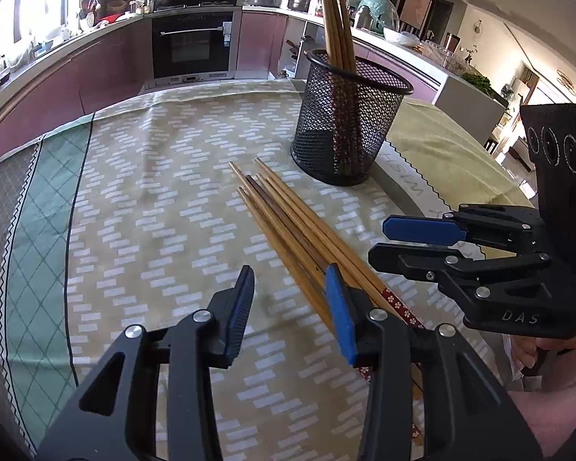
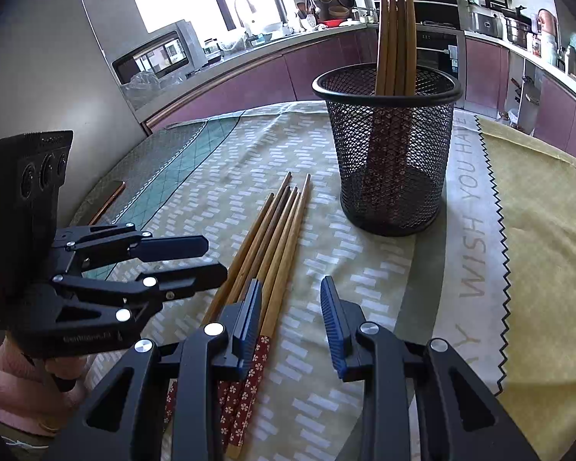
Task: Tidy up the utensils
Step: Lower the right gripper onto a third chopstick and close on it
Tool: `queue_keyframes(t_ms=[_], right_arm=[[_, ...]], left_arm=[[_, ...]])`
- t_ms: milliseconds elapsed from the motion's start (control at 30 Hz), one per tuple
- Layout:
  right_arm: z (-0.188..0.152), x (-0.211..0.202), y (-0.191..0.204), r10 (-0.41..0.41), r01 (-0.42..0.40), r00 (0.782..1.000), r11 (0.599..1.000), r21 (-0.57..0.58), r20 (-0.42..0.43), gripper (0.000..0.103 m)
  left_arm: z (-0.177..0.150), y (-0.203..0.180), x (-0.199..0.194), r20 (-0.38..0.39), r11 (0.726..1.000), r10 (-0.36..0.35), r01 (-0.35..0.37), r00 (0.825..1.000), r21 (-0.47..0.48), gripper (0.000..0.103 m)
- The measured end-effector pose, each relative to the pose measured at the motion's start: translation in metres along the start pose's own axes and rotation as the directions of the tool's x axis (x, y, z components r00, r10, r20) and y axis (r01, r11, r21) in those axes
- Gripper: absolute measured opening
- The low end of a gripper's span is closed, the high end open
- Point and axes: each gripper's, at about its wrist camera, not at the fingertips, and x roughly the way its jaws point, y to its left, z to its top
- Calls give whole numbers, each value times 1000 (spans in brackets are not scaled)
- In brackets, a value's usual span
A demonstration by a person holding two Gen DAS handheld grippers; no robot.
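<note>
A bundle of several wooden chopsticks [image 1: 288,215] with red flowered ends lies flat on the patterned tablecloth, also in the right wrist view [image 2: 276,230]. A black mesh cup [image 1: 345,123] stands upright behind them and holds several chopsticks [image 1: 336,19]; it shows in the right wrist view [image 2: 391,146] too. My left gripper [image 1: 290,292] is open and empty, its right finger over the bundle's near end. My right gripper [image 2: 292,311] is open and empty, just right of the bundle; it shows from the side in the left wrist view [image 1: 380,238].
The table carries a beige patterned cloth [image 1: 165,199] with a green border at left and a yellow cloth [image 2: 549,230] at right. Kitchen counters, an oven [image 1: 192,46] and a microwave [image 2: 157,53] stand beyond the table edge.
</note>
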Motion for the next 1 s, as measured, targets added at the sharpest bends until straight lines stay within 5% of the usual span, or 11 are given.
queue_keyframes(t_ms=[533, 1000], right_arm=[[-4, 3, 3, -18, 18, 1000, 1000, -26, -15, 30], [0, 14, 10, -80, 78, 996, 995, -65, -39, 30]], left_arm=[[-4, -4, 3, -25, 998, 52, -51, 998, 48, 38], [-6, 6, 0, -31, 998, 47, -45, 998, 40, 25]])
